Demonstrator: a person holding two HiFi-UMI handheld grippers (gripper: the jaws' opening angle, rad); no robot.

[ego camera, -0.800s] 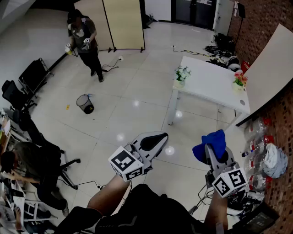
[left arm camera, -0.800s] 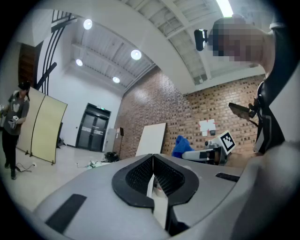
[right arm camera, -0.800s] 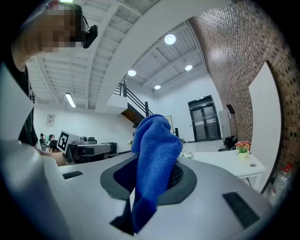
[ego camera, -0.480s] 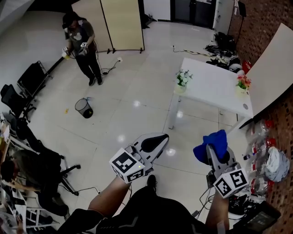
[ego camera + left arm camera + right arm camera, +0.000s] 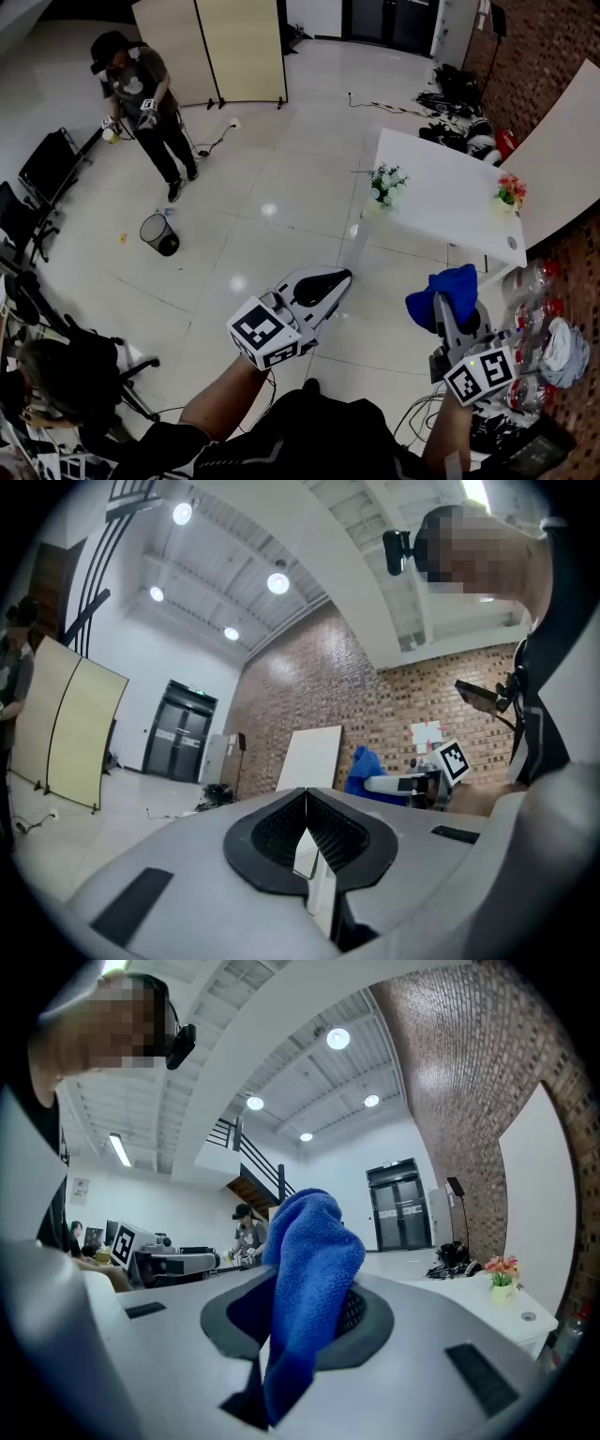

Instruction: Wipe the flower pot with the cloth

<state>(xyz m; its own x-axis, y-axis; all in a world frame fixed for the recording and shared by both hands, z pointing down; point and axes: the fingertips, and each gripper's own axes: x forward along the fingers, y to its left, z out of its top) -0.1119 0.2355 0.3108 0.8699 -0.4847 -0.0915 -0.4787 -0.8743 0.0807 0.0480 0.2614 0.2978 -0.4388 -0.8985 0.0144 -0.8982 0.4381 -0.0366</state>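
A blue cloth point(image 5: 444, 292) sticks up from my right gripper point(image 5: 449, 307), which is shut on it; in the right gripper view the cloth point(image 5: 309, 1269) hangs over the jaws and hides them. My left gripper point(image 5: 334, 278) is held level beside it, with the jaws pressed together and nothing between them point(image 5: 306, 803). Both are in the air over the floor, short of the white table point(image 5: 441, 169). On the table stand a pot of white flowers point(image 5: 383, 187) at the near left corner and a pot of pink flowers point(image 5: 511, 194) at the right edge, the latter also in the right gripper view point(image 5: 503, 1283).
A standing person point(image 5: 141, 103) holds grippers at the far left, near a black waste bin point(image 5: 157, 234) and a beige folding screen point(image 5: 211, 47). Someone sits at the lower left point(image 5: 52, 370). Plastic bottles point(image 5: 539, 314) and cables lie along the brick wall on the right.
The table and its pots sit slightly lower and nearer in the head view. The standing person has stepped left. Both grippers keep their pose, the cloth still in the right one.
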